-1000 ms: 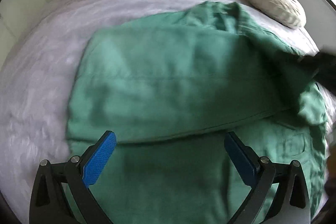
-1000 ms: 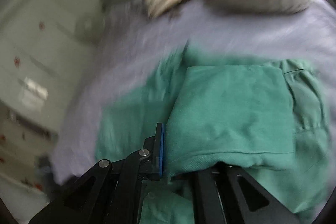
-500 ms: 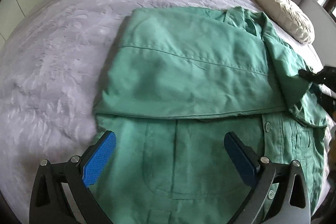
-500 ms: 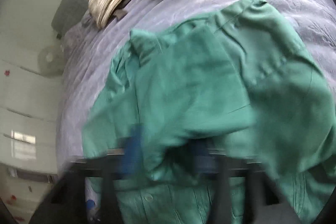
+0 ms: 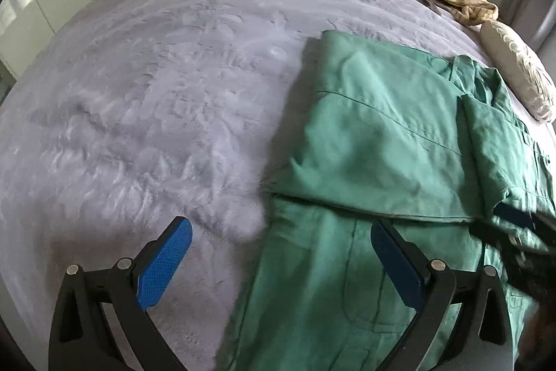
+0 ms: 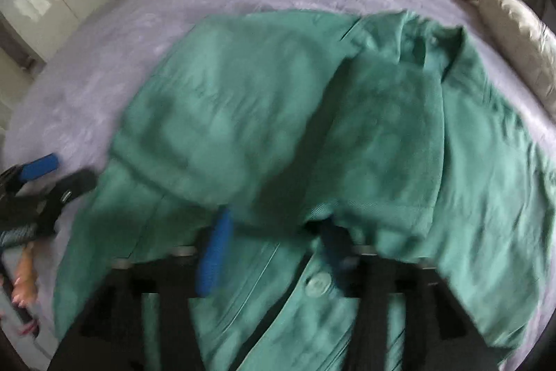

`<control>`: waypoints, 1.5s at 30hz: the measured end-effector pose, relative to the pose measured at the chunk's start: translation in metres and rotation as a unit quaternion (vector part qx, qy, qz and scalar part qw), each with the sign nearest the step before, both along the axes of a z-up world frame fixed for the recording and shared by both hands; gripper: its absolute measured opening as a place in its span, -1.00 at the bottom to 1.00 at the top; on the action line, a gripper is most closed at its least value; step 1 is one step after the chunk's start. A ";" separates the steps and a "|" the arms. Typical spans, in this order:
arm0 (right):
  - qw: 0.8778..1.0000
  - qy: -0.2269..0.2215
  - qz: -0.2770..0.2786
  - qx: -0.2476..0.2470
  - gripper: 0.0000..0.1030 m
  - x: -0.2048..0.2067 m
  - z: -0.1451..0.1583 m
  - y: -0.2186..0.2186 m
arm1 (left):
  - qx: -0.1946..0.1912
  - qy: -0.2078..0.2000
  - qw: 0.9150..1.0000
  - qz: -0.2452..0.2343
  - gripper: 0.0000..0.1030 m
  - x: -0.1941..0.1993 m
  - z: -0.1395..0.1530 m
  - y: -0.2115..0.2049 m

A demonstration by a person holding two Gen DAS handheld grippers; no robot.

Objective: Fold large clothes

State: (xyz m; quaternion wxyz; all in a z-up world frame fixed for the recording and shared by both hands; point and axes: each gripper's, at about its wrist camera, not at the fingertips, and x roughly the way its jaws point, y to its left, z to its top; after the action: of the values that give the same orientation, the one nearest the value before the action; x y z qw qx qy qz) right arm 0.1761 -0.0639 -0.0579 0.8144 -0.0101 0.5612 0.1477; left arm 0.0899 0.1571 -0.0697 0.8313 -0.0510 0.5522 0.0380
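While its jaws open, right gripper [image 6: 274,242] straddles green shirt [image 6: 278,127] — on bed [image 5: 156,110].

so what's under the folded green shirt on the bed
The green shirt lies on a lilac bedspread. Its upper panel covers its own lower layer; anything beneath the cloth is hidden.

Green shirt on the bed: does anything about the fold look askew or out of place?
Yes. The right-side flap of the green shirt lies bunched and crooked near the collar, not flat like the left fold. The right gripper, jaws opening, has cloth draped over it.
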 end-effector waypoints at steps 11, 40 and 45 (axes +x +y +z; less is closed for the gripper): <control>0.935 0.073 -0.290 0.189 0.25 -0.083 -0.017 -0.195 | -0.027 -0.029 0.973 -0.226 1.00 0.010 -0.003 -0.150; 0.909 0.011 -0.361 0.206 0.27 -0.056 0.003 -0.310 | 0.024 -0.024 0.998 -0.061 1.00 0.085 -0.014 -0.111; 0.920 0.072 -0.266 0.279 0.27 -0.042 -0.007 -0.292 | 0.039 -0.026 0.996 -0.074 1.00 0.089 -0.014 -0.115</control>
State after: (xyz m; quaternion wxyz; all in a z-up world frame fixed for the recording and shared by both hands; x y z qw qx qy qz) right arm 0.1342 -0.3556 -0.0653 0.7508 0.3775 0.5365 0.0767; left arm 0.1787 0.0422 -0.0834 0.8472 0.0214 0.5308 -0.0035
